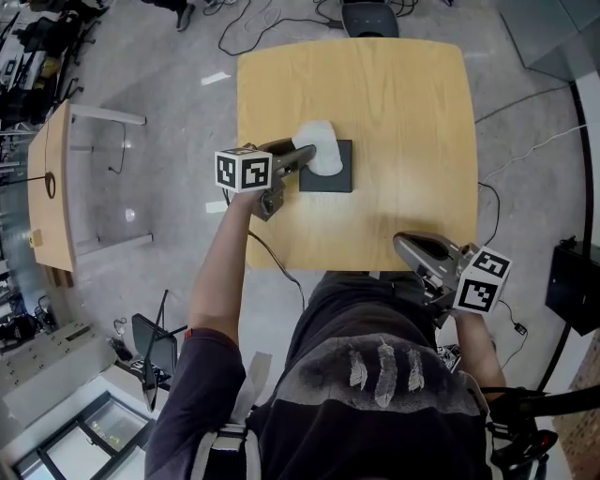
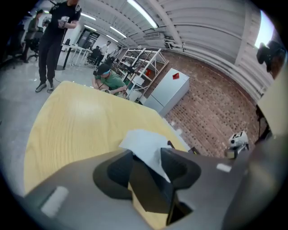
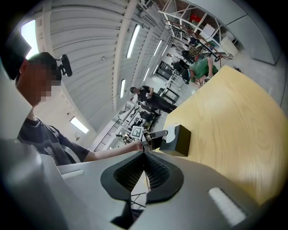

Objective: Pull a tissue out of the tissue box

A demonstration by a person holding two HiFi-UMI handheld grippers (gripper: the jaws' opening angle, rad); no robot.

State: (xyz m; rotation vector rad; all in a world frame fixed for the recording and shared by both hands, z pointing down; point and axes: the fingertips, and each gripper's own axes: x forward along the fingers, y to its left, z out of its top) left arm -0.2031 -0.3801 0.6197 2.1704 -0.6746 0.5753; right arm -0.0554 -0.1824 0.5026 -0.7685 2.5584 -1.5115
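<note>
A black tissue box (image 1: 330,181) sits left of centre on the wooden table (image 1: 394,103), with a white tissue (image 1: 322,147) standing out of its top. My left gripper (image 1: 306,156) reaches in from the left at the tissue. In the left gripper view the tissue (image 2: 143,144) lies between the jaws of the left gripper (image 2: 146,164) and leans on the right pad, with a gap still showing over the dark box (image 2: 148,195). My right gripper (image 1: 401,242) rests at the table's near edge, shut and empty; its view shows the box (image 3: 179,140) far off.
A second wooden table (image 1: 52,187) stands at the left, and a chair (image 1: 368,17) beyond the far edge. Cables run over the floor, and a black case (image 1: 574,286) sits at the right. People work by shelves (image 2: 144,67) in the background.
</note>
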